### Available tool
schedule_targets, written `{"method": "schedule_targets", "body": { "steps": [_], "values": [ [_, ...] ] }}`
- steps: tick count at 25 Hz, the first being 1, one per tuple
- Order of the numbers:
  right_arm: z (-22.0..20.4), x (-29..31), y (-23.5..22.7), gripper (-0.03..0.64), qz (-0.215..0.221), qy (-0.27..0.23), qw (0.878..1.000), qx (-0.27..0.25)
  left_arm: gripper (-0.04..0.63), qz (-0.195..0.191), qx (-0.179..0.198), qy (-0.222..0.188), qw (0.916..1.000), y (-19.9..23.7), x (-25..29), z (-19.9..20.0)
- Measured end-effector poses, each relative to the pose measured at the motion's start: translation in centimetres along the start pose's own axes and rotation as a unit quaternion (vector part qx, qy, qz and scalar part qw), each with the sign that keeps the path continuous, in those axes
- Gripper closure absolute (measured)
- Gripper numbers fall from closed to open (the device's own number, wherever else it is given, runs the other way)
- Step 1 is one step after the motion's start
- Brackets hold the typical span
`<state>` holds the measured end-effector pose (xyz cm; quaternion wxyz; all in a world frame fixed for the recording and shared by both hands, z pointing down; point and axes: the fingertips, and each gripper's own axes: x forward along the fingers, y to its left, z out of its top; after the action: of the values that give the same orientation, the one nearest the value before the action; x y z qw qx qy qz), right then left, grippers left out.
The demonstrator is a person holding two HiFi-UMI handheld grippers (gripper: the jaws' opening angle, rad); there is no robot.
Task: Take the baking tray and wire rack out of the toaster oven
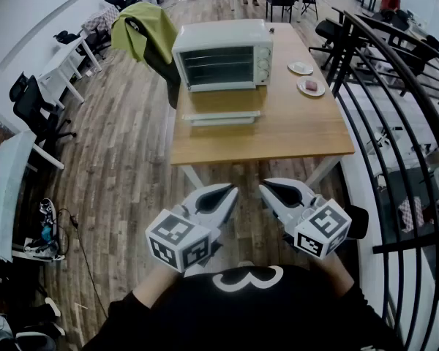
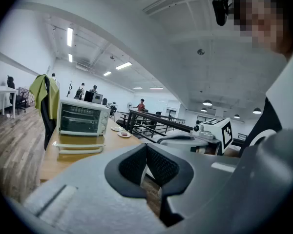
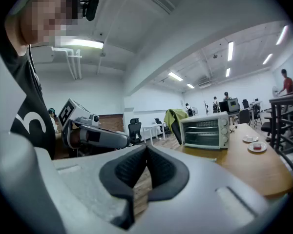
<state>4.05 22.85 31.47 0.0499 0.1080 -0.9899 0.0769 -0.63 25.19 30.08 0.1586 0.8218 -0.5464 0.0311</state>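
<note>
The white toaster oven stands at the far end of the wooden table, glass front facing me, also in the left gripper view and the right gripper view. Two flat pale pieces, apparently the baking tray and wire rack, lie stacked on the table just in front of it. My left gripper and right gripper are both shut and empty. They hover side by side near my body, short of the table's near edge. The oven's inside is too small to read.
Two small plates sit on the table right of the oven. A chair with a green jacket stands at the table's far left corner. A black railing runs along the right. Desks and office chairs line the left.
</note>
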Motion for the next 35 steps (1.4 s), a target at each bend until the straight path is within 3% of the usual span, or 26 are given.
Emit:
{"method": "schedule_targets", "body": {
  "steps": [9,16,22,29,35],
  "values": [
    [1.0,-2.3,-2.5,0.615,-0.008,-0.003,1.0,-0.025,0.586,-0.007,0.019,-0.017,0.9996,-1.7,2.4,0.9],
    [0.9,-3.4,-4.5,0.615,-0.04,0.009,0.999,-0.016,0.586,-0.001,0.018,-0.022,0.9996,-1.6,2.9,0.9],
    [-0.7,-2.5,-6.5,0.615,-0.059,0.025,0.998,0.0,0.586,0.005,-0.003,-0.017,0.9998,1.1,4.1,0.4],
    [-1.3,1.2,-10.1,0.615,-0.052,0.027,0.998,0.032,0.586,0.005,-0.041,-0.018,0.999,6.1,7.1,1.0],
    [-1.2,6.6,-14.7,0.615,-0.059,0.044,0.997,0.031,0.586,0.003,-0.038,-0.008,0.9992,11.8,11.2,2.2]
  ]
}}
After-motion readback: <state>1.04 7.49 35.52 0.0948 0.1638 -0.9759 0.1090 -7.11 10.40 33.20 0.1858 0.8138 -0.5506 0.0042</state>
